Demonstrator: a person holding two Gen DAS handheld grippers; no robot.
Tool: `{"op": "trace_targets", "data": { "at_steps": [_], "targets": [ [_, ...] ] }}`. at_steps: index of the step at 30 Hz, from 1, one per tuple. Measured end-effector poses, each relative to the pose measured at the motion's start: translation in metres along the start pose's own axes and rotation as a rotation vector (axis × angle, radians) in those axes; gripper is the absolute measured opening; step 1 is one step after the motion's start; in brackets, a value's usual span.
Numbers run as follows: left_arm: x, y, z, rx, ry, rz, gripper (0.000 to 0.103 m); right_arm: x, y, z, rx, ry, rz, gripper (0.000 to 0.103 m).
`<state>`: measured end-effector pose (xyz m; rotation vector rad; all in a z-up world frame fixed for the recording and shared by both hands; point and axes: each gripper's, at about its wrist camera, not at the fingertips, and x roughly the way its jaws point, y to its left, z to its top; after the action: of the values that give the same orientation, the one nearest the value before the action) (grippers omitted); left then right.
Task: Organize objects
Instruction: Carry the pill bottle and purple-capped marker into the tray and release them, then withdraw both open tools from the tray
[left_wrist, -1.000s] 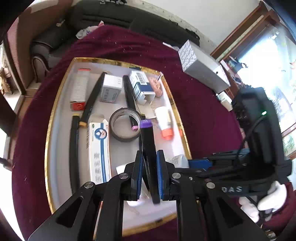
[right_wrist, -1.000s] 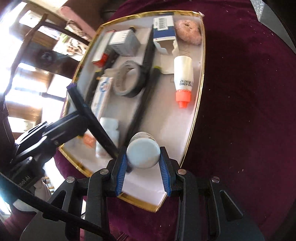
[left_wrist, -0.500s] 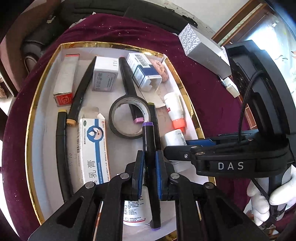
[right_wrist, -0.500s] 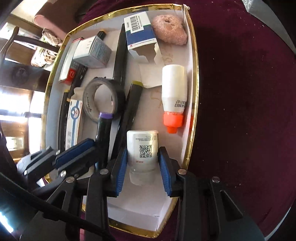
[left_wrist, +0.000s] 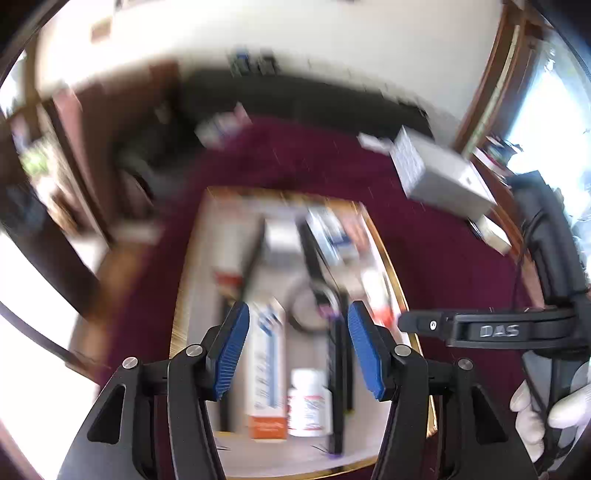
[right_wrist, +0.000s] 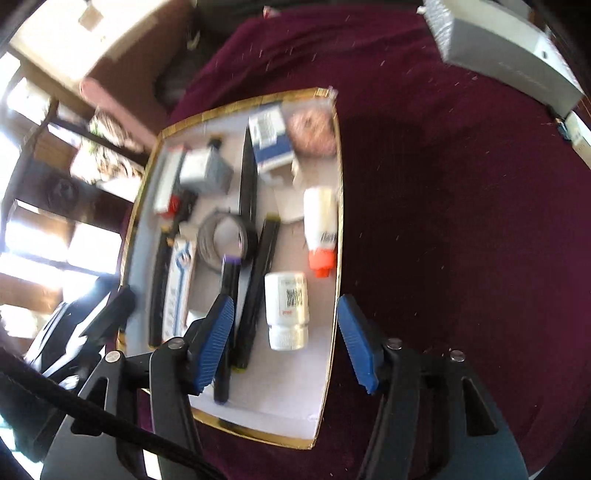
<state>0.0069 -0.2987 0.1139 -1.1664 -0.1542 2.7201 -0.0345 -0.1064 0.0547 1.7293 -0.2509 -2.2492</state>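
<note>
Left hand-held gripper (left_wrist: 297, 350) hangs over the gold-rimmed tray (left_wrist: 389, 266), jaws opening, nothing between them. Right hand-held gripper (right_wrist: 284, 343) likewise is opening, empty; the white bottle (right_wrist: 287, 308) and purple-capped marker (right_wrist: 228, 317) lie in the tray below.

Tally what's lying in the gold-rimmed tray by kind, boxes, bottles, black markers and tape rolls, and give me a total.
Boxes: 4
Bottles: 2
Black markers: 5, though the two at the left edge are blurred
Tape rolls: 1
Total: 12
</note>
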Motion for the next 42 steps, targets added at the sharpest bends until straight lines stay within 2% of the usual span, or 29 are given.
{"op": "trace_targets", "data": {
  "at_steps": [1,2,3,4,5,8,10,12,14,20,25,31,38,42],
  "targets": [
    [-0.017,-0.004,0.003,0.009,-0.057,0.043,0.054,-0.003,-0.002,0.0,0.015,-0.024,0.009,0.058],
    [-0.036,-0.006,0.005,0.009,-0.107,0.075,0.062,-0.007,-0.005,0.0,0.026,-0.038,0.02,0.058],
    [-0.055,-0.007,0.008,-0.007,-0.153,0.086,0.068,-0.009,-0.005,-0.001,0.034,-0.049,0.036,0.058],
    [-0.071,-0.008,0.01,-0.035,-0.191,0.077,0.087,-0.007,0.001,0.005,0.035,-0.057,0.046,0.058],
    [-0.087,-0.006,0.011,-0.096,-0.225,0.045,0.102,-0.011,-0.004,0.005,0.028,-0.063,0.051,0.058],
    [-0.098,0.012,0.012,-0.284,-0.231,-0.027,0.102,-0.007,0.008,0.004,-0.012,-0.061,0.049,0.058],
    [-0.088,0.017,0.013,-0.329,-0.173,-0.01,0.102,-0.005,0.017,-0.005,-0.044,-0.054,0.041,0.058],
    [-0.082,0.014,0.011,-0.31,-0.139,0.109,0.102,0.001,0.026,-0.011,-0.097,-0.043,0.025,0.058],
    [-0.078,0.003,0.004,-0.291,-0.128,0.175,0.102,0.0,0.031,-0.017,-0.152,-0.037,0.013,0.058],
    [-0.081,-0.022,-0.009,-0.28,-0.113,0.178,0.102,-0.005,0.024,-0.038,-0.198,-0.035,0.014,0.059],
    [-0.079,-0.039,-0.017,-0.257,-0.071,0.238,0.102,-0.003,0.016,-0.055,-0.22,-0.012,0.024,0.059],
    [-0.077,-0.055,-0.028,-0.229,-0.037,0.301,0.102,-0.01,0.013,-0.065,-0.277,-0.031,-0.011,0.059],
    [-0.076,-0.061,-0.043,-0.236,-0.008,0.385,0.102,-0.006,0.008,-0.073,-0.307,-0.009,-0.018,0.059],
    [-0.076,-0.06,-0.048,-0.263,0.009,0.396,0.102,-0.009,0.011,-0.076,-0.328,-0.012,-0.014,0.061]
  ]
}}
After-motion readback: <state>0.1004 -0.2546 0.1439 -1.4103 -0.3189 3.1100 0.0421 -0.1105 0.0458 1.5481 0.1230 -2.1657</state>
